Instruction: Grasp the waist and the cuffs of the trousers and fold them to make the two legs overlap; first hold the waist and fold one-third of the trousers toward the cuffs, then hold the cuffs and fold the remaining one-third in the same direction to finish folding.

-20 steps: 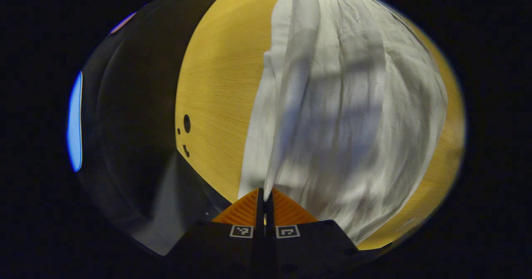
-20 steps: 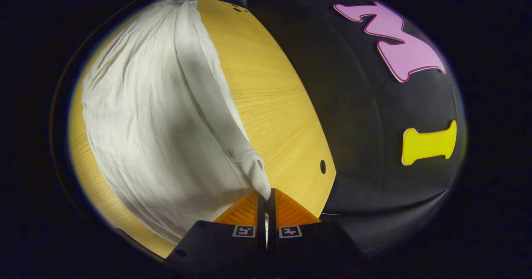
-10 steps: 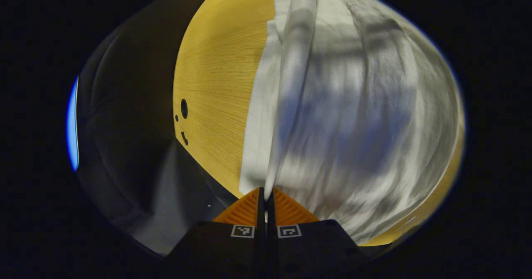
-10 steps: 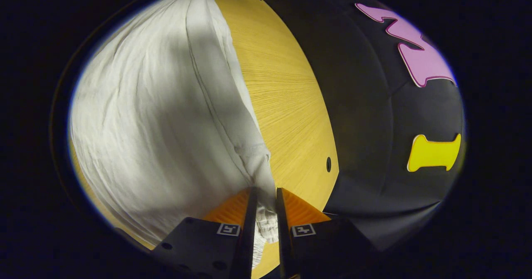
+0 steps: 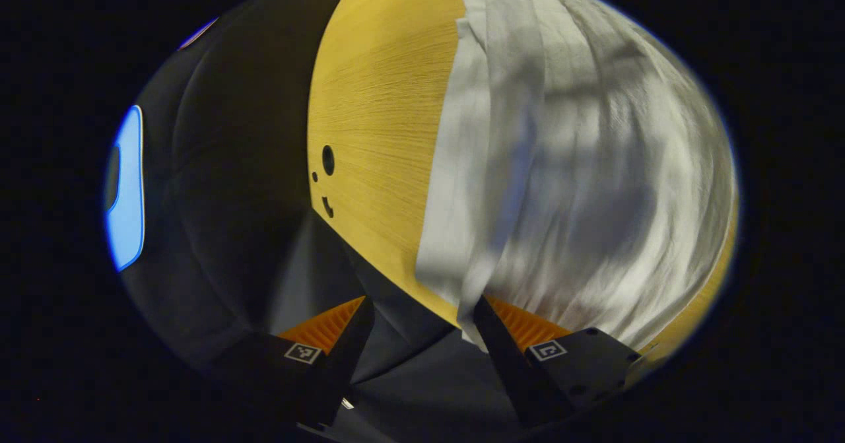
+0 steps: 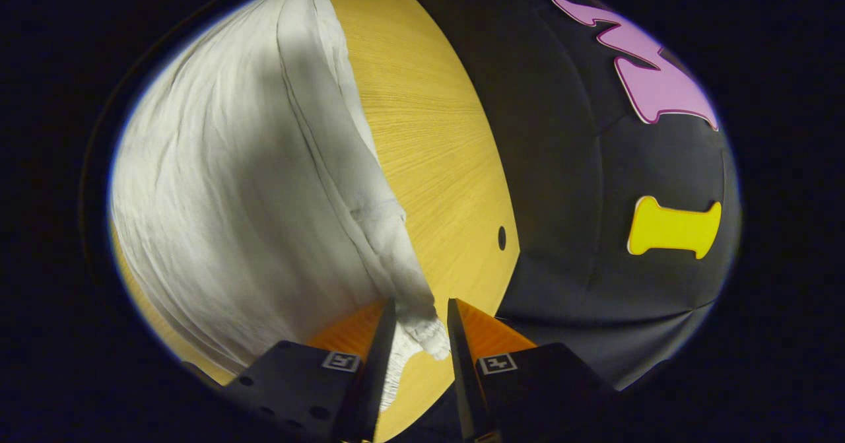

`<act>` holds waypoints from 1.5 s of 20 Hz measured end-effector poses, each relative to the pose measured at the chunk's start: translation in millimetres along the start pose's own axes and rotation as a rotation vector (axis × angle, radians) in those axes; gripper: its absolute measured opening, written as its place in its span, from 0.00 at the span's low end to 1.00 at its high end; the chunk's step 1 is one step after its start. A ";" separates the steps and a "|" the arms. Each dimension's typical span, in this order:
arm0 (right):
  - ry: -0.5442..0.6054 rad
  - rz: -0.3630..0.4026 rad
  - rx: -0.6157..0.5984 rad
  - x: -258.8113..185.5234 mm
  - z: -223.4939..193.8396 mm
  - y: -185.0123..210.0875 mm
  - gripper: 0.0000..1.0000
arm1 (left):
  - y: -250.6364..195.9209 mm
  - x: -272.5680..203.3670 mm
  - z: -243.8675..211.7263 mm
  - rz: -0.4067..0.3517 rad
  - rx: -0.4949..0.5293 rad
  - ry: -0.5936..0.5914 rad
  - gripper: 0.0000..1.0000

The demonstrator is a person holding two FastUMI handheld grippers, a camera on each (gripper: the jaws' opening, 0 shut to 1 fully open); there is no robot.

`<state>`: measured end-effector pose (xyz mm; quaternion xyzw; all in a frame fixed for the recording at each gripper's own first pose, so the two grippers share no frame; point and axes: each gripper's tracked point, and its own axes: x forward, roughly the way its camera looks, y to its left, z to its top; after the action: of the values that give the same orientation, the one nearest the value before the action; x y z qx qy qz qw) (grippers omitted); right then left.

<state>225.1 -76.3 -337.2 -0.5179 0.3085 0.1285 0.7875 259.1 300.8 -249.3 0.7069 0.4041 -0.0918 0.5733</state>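
Two claws, left claw (image 5: 422,317) wide apart, right claw (image 6: 417,317) seemingly released, crinkled white trousers (image 6: 251,166), wood-grain table (image 6: 429,139)

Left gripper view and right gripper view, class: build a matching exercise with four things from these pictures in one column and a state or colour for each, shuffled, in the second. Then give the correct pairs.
Column 1
1. left hand-held gripper
2. right hand-held gripper
3. trousers
4. table

Column 2
A. white and wrinkled
B. jaws wide apart, nothing between them
C. yellow wood grain with small dark holes
D. jaws slightly apart, cloth edge lying between them

Pairs: 1-B, 2-D, 3-A, 4-C
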 end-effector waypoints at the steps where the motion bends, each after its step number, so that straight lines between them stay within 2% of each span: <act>1: 0.006 -0.008 0.018 -5.0 -3.3 -3.4 0.55 | -0.9 -4.3 -1.8 -0.008 -0.028 -0.017 0.98; 5: 0.025 -0.080 0.112 -27.9 -22.5 -27.1 0.55 | -2.9 -34.2 -6.5 -0.011 -0.140 -0.096 0.98; 8: 0.020 -0.129 0.250 -50.8 -33.6 -41.7 0.55 | -6.0 -61.6 -11.7 0.000 -0.288 -0.143 0.98; 10: 0.002 -0.144 0.370 -68.7 -35.8 -46.4 0.55 | -9.8 -78.5 -17.0 0.003 -0.424 -0.168 0.97; 11: -0.010 -0.150 0.435 -77.9 -35.5 -48.5 0.51 | -14.1 -85.0 -19.3 -0.002 -0.509 -0.179 0.97; 13: -0.045 -0.150 0.567 -97.6 -32.2 -48.6 0.55 | -23.7 -99.1 -25.0 -0.021 -0.708 -0.199 0.97; 15: -0.089 -0.139 0.696 -115.7 -25.0 -47.2 0.51 | -37.5 -111.9 -26.7 -0.054 -0.939 -0.222 0.96; 16: -0.108 -0.128 0.757 -122.3 -22.5 -45.0 0.56 | -45.2 -116.9 -27.1 -0.073 -1.050 -0.228 0.97; 19: -0.138 -0.079 0.934 -142.4 -18.5 -30.1 0.55 | -65.6 -127.8 -20.6 -0.147 -1.371 -0.260 0.97; 20: -0.149 -0.057 0.989 -143.8 -16.7 -25.5 0.59 | -72.4 -128.6 -17.0 -0.175 -1.472 -0.275 0.97; 21: -0.147 -0.042 1.039 -143.7 -17.0 -22.7 0.55 | -77.7 -128.5 -12.0 -0.206 -1.570 -0.289 0.97; 23: -0.141 -0.012 1.148 -143.5 -16.9 -13.4 0.59 | -86.1 -132.2 -1.8 -0.264 -1.745 -0.329 0.97; 26: -0.106 0.073 1.348 -143.6 -19.4 15.4 0.65 | -96.0 -131.1 15.0 -0.355 -1.932 -0.363 0.96; 28: -0.055 0.116 1.478 -134.9 -24.5 30.4 0.66 | -101.0 -131.3 19.8 -0.392 -2.004 -0.355 0.96; 29: -0.035 0.133 1.539 -130.9 -26.9 37.6 0.67 | -102.8 -131.1 20.6 -0.401 -2.036 -0.344 0.92; 30: -0.016 0.144 1.596 -128.7 -30.9 41.9 0.67 | -106.7 -132.3 20.9 -0.406 -2.069 -0.326 0.96</act>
<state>92.4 -70.9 -296.8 0.2237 0.3344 -0.0768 0.9123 107.0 222.4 -256.2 -0.2252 0.3143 0.1088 0.9158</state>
